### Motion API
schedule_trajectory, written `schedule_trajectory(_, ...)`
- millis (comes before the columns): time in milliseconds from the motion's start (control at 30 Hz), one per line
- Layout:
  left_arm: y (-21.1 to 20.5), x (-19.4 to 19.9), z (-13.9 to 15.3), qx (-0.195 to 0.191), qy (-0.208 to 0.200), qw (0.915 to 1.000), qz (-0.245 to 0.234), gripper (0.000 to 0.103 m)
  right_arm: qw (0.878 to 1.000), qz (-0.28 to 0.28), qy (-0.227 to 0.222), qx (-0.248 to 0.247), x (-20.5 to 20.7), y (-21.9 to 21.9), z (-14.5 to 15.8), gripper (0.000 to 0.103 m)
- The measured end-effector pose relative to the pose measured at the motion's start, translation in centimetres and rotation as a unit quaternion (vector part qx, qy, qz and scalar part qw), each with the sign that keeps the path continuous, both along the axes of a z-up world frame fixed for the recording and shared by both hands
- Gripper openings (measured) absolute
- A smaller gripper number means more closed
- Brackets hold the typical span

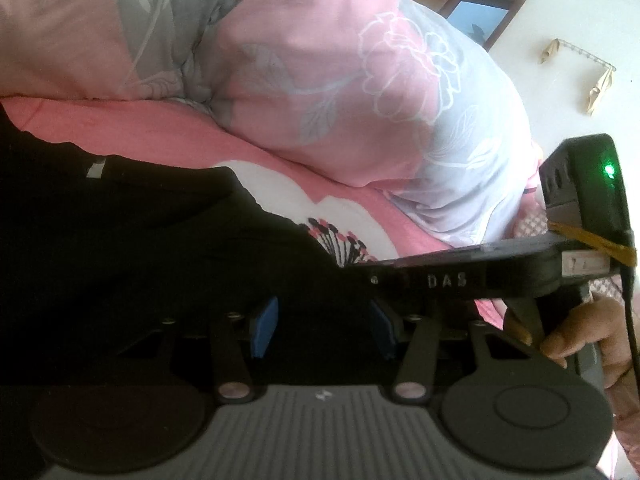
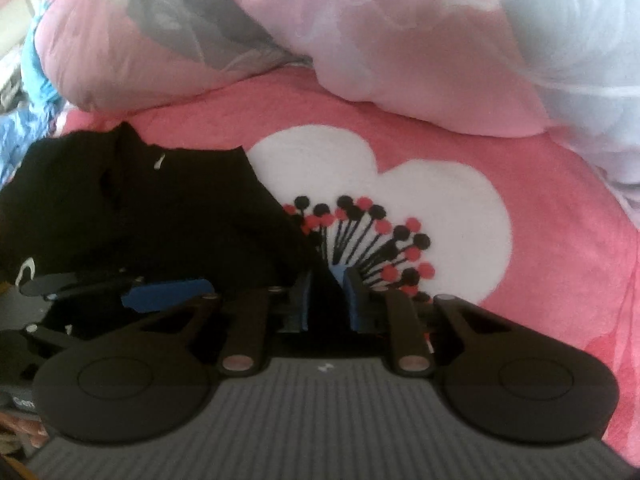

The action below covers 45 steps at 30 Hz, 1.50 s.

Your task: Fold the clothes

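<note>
A black garment [image 1: 140, 240] lies crumpled on a pink bedsheet [image 1: 180, 132] printed with a large white flower. My left gripper [image 1: 324, 328] is open, its blue pads wide apart over the black cloth. In the right wrist view the same garment [image 2: 160, 208] fills the left side, a small white label [image 2: 159, 162] near its far edge. My right gripper [image 2: 328, 300] has its blue pads close together on a peaked corner of the black cloth. The left gripper [image 2: 120, 292] shows beside it, low on the left.
A puffy pink and grey floral duvet [image 1: 320, 60] is piled along the far side of the bed [image 2: 520, 160]. A hand [image 1: 580, 332] holds the right gripper's black body [image 1: 440, 280]. A framed picture [image 1: 480, 16] and a hook rack [image 1: 580, 56] hang on the white wall.
</note>
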<state>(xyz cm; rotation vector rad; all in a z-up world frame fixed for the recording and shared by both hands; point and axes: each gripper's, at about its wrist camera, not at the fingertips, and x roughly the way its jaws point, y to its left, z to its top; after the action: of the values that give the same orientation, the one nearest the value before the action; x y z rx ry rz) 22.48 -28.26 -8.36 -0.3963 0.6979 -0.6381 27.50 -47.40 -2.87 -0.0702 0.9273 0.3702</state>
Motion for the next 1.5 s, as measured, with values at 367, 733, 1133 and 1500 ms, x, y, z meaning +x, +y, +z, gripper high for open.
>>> schedule_trajectory(367,0.1,-0.1,-0.1,-0.001,-0.001,1.0000,0.000,0.052,0.980,0.013,-0.129,-0.150,-0.6,3.6,1.1,0.001)
schedule_trajectory(733,0.3,0.0,-0.2,-0.003,0.002,1.0000,0.002,0.049,0.984,-0.101,-0.133,-0.057,1.0,-2.2,1.3,0.024)
schedule_trajectory(1133,0.3,0.0,-0.3,-0.005,0.001,1.0000,0.000,0.052,0.964,-0.253,-0.008,0.088,-4.4,-11.1,0.6,0.048)
schedule_trajectory(1500,0.3,0.0,-0.4,-0.007,0.002,1.0000,0.000,0.052,0.966,-0.231,-0.119,-0.011,-8.6,-8.1,1.2,0.004)
